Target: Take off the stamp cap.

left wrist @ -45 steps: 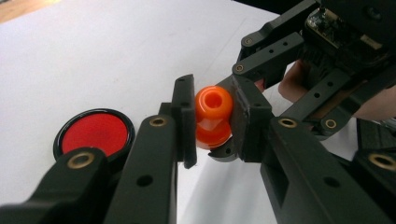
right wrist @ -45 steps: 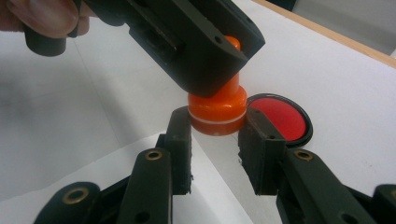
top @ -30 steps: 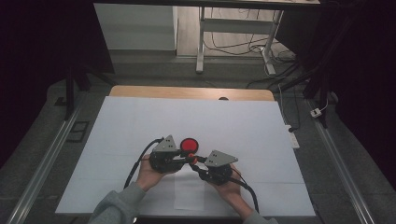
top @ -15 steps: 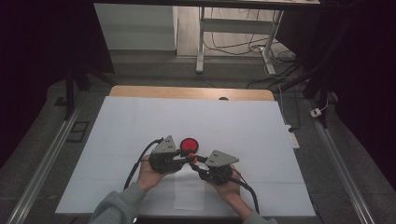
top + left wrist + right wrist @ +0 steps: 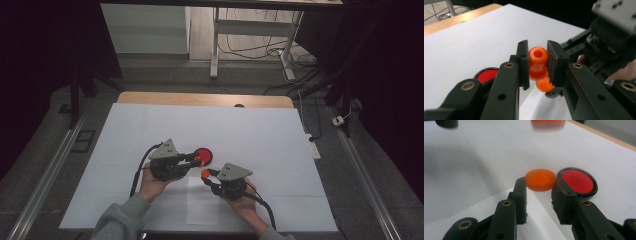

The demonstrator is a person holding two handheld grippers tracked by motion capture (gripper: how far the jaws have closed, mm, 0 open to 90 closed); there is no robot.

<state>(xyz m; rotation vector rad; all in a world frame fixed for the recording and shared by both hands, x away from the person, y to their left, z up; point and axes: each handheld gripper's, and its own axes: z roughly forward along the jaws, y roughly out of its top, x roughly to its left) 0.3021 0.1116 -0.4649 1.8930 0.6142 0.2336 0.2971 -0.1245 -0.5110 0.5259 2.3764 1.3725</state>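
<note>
My right gripper is clamped on an orange cap, nearest me. Left gripper, approx 11 o'clock from it, pinches an orange bottle. Red disc on the table just beyond.

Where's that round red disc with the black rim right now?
The red disc lies flat on the white table near the middle of the high view, just beyond the left gripper; in the right gripper view it sits beside the orange cap.
</note>
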